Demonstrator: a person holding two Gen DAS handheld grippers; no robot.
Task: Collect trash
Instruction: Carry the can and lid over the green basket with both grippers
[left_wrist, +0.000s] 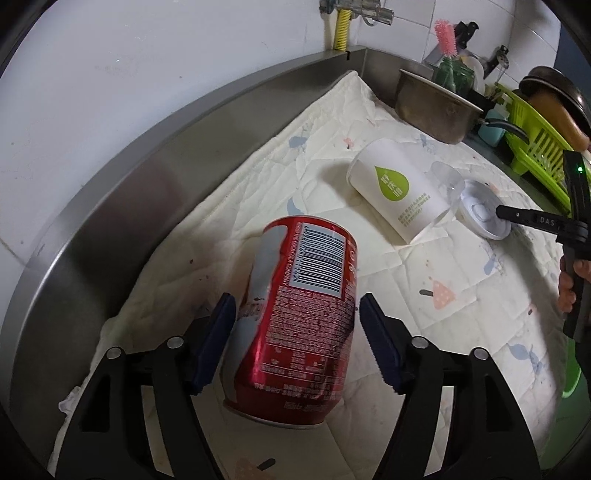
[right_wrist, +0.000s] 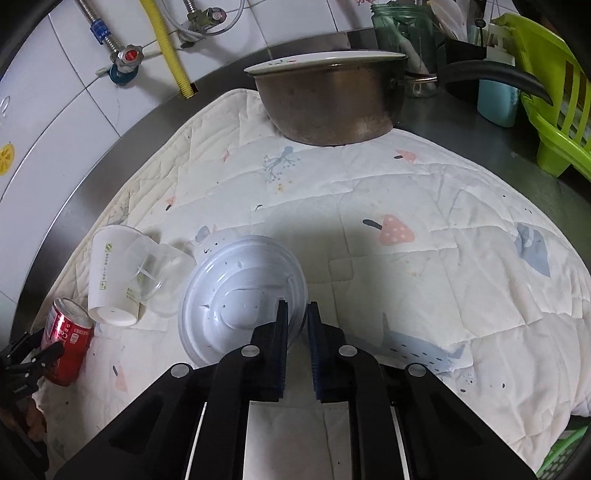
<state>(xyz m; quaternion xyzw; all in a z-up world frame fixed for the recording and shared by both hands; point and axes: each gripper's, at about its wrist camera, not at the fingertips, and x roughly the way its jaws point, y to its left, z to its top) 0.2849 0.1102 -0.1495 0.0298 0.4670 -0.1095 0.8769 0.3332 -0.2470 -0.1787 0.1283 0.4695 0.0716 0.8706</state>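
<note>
A red soda can (left_wrist: 299, 317) sits tilted between the blue pads of my left gripper (left_wrist: 297, 302). The jaws stand a little wider than the can, with a thin gap at the right pad, so the gripper is open. The right wrist view shows the same can (right_wrist: 68, 343) at the quilt's left edge. My right gripper (right_wrist: 297, 321) is shut on the near rim of a white plastic lid (right_wrist: 240, 295), also seen as the lid (left_wrist: 480, 214). A white paper cup (right_wrist: 110, 280) with a green drop logo lies on its side, with a clear plastic cup (right_wrist: 162, 273) against it.
A patterned quilted cloth (right_wrist: 406, 221) covers the steel counter (left_wrist: 147, 192). A dented metal pot (right_wrist: 325, 99) stands at the back. To its right are a glass jar (right_wrist: 402, 33), a teal bottle (right_wrist: 496, 99) and a green dish rack (right_wrist: 554, 110). Pipes run along the tiled wall (right_wrist: 74, 92).
</note>
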